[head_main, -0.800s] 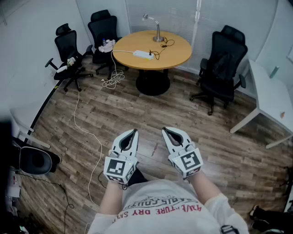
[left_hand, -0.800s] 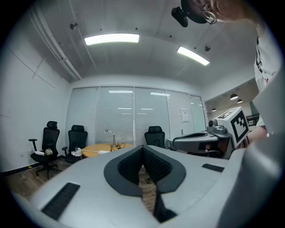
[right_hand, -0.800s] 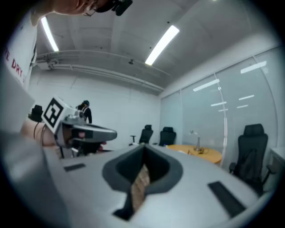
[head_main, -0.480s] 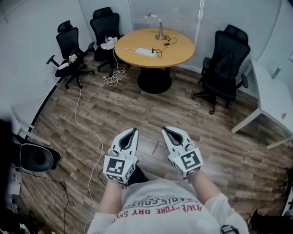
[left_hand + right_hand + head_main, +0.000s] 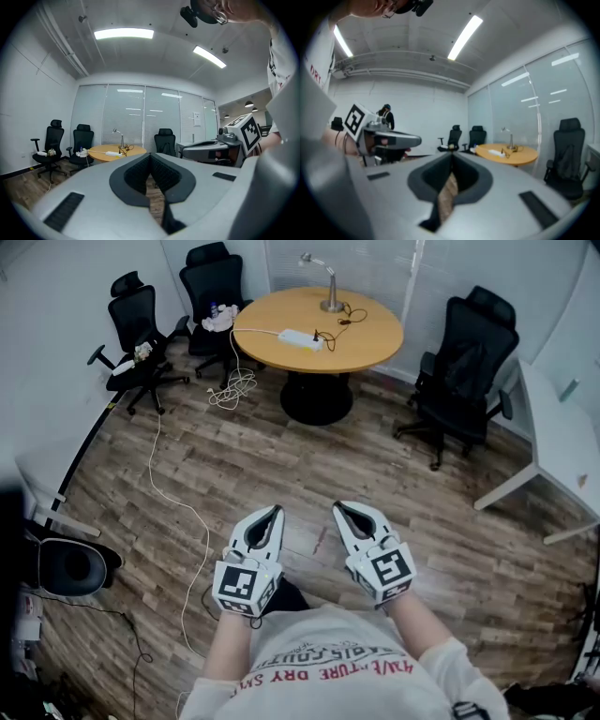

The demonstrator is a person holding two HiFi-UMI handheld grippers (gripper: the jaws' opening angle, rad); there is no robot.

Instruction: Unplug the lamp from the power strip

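Observation:
A silver desk lamp [image 5: 324, 283] stands at the far side of a round wooden table [image 5: 361, 348] across the room. Its black cord runs to a white power strip [image 5: 300, 337] lying on the tabletop. My left gripper [image 5: 271, 513] and right gripper [image 5: 343, 511] are held side by side close to my body, over the wooden floor and far from the table. Both are shut with nothing between the jaws. The left gripper view shows the lamp [image 5: 120, 137] and table [image 5: 101, 150] small in the distance; the right gripper view has the table [image 5: 518, 153] at its right.
Black office chairs [image 5: 141, 320] [image 5: 214, 282] stand left of the table and another [image 5: 461, 367] to its right. A white cable [image 5: 157, 470] trails across the floor from the table. A white desk [image 5: 558, 451] is at the right, a dark round bin [image 5: 67, 567] at the left.
The view has shifted a little, so the table and chairs sit slightly higher and further right in the picture. Both grippers stay shut in the same place before my body.

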